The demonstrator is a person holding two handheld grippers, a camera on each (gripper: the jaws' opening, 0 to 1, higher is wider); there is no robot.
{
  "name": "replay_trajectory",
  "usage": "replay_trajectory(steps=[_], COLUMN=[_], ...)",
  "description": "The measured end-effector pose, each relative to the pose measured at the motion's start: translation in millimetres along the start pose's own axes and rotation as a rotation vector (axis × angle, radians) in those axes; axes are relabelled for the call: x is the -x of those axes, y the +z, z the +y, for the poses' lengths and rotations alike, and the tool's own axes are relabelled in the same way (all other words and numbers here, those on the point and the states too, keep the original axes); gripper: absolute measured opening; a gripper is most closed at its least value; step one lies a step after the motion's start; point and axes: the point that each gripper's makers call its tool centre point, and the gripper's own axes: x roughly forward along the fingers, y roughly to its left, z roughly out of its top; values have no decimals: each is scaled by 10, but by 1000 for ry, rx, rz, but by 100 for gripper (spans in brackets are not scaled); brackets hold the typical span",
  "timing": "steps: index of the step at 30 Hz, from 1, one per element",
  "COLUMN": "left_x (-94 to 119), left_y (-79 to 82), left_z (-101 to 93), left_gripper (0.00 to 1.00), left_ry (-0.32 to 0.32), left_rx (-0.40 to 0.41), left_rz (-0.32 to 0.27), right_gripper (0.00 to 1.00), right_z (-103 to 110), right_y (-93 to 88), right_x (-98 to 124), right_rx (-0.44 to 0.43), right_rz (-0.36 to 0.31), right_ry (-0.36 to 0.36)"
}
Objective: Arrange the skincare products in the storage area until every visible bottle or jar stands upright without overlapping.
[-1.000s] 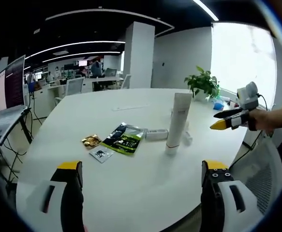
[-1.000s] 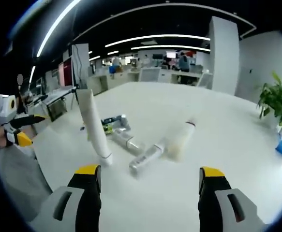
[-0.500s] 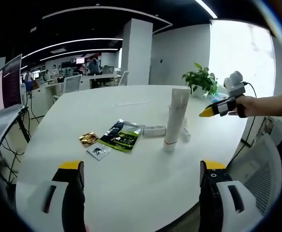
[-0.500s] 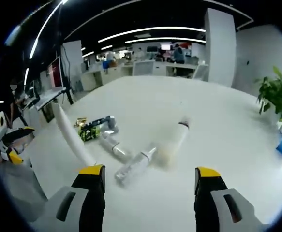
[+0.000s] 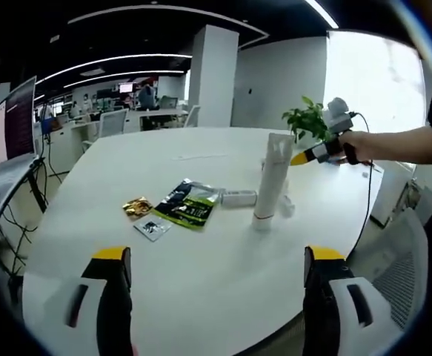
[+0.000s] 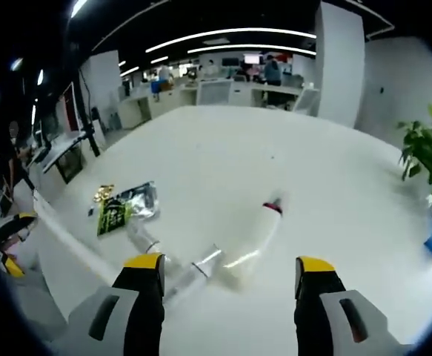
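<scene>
On the white desk (image 5: pixel 201 267) one tall tube (image 5: pixel 273 178) stands upright; behind it small bottles are half hidden. Two clear bottles (image 6: pixel 193 271) and a white bottle (image 6: pixel 253 248) lie blurred — both grippers' fingers spread, empty.

The worktop (image 5: pixel 201 259) is plain white, and the tall tube (image 5: pixel 272 178) standing on it is white too, as is the bottle (image 6: pixel 253 241) lying flat with a dark red band near its cap. Beside them lie a black and green sachet (image 5: pixel 188 208), a small gold packet (image 5: pixel 137 207) and a silver one (image 5: pixel 154 228). Both grippers' fingers (image 5: pixel 113 256) are black, tipped in yellow.
</scene>
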Motion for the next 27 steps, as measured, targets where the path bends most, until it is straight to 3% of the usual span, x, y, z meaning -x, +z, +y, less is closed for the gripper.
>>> replay_trajectory(steps=[10, 14, 17, 27], left_x=[-1, -4, -11, -10], left_y=[-21, -42, -61, -97], left_z=[23, 28, 30, 73], left_gripper=[88, 88, 88, 87], left_ry=[8, 10, 12, 34], left_rx=[13, 14, 10, 38], left_rz=[12, 21, 33, 48], right_gripper=[72, 67, 62, 62], right_z=[-66, -135, -146, -310], right_y=[163, 75, 47, 22], right_x=[-296, -389, -414, -697], right_rx=[1, -49, -76, -88], right_rz=[39, 111, 127, 181], right_ry=[6, -14, -19, -24])
